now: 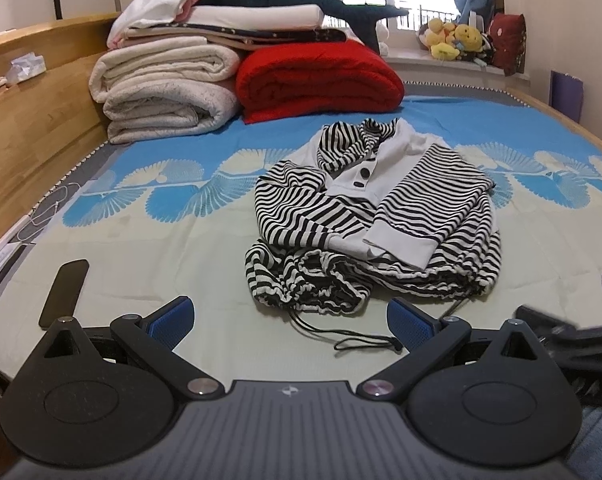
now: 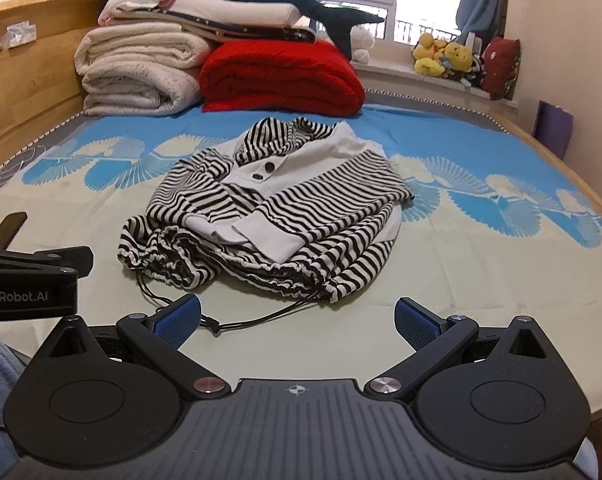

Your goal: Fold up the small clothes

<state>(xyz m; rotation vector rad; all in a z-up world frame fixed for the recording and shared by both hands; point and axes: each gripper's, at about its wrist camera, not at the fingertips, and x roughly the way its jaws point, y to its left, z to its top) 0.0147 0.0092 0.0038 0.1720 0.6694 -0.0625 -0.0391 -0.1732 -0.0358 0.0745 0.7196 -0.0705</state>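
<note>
Both grippers hovering short of the striped top, nothing gripped.

Left gripper (image 1: 291,322) and right gripper (image 2: 297,322) are gaping wide; striped top (image 1: 375,216) is lying mid-bed (image 1: 141,256), sleeves crossed inward, apparently part-folded; drawstring (image 2: 257,322) is trailing toward them.

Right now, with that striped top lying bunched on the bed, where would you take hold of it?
Probably the gathered hem of the striped top, coming in low from the near side. That edge faces both open grippers, left gripper and right gripper, and its ruffled fold stands off the bed sheet, giving something to pinch.
</note>
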